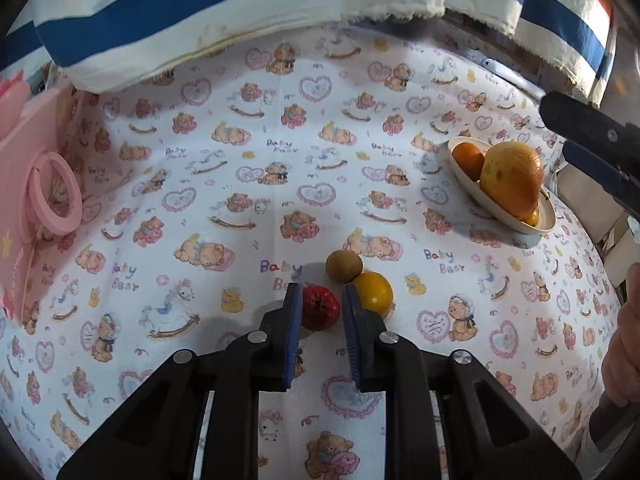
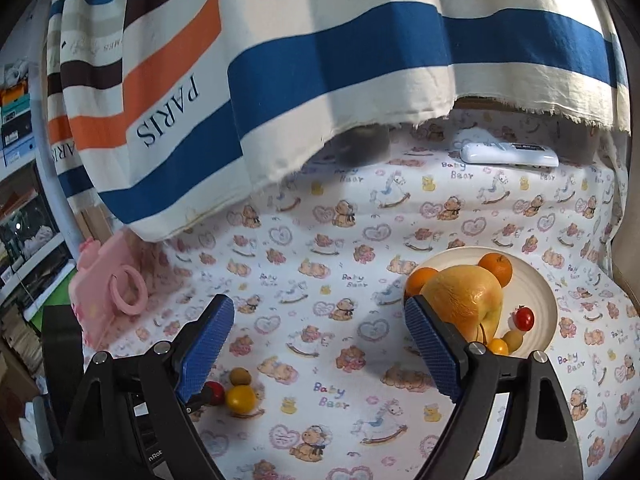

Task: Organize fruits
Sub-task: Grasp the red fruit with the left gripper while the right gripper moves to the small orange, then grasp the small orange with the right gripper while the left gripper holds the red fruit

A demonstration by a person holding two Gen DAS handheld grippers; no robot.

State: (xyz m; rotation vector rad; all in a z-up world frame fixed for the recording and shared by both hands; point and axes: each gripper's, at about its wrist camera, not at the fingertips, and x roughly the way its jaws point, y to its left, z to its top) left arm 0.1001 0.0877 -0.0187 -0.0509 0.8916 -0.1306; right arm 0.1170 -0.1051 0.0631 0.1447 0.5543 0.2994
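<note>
Left wrist view: left gripper [image 1: 320,308] squeezes the red fruit [image 1: 319,307]; cloth [image 1: 280,148] says "Baby Bear". Right gripper [image 2: 320,344] is wide open, empty; striped fabric [image 2: 280,60] says "PARIS".

Around the left gripper [image 1: 321,312], closed on the red fruit [image 1: 319,307], room is tight at one o'clock: the yellow fruit [image 1: 373,293] touches its right finger and the brown fruit [image 1: 344,265] sits just beyond. From nine to twelve o'clock the bear-print cloth [image 1: 240,208] lies bare. The pink case [image 1: 36,184] blocks nine o'clock far out; the striped fabric [image 1: 224,20] overhangs twelve. The plate [image 1: 460,168] stands at two o'clock. The right gripper [image 2: 320,332] has open cloth ahead.
</note>
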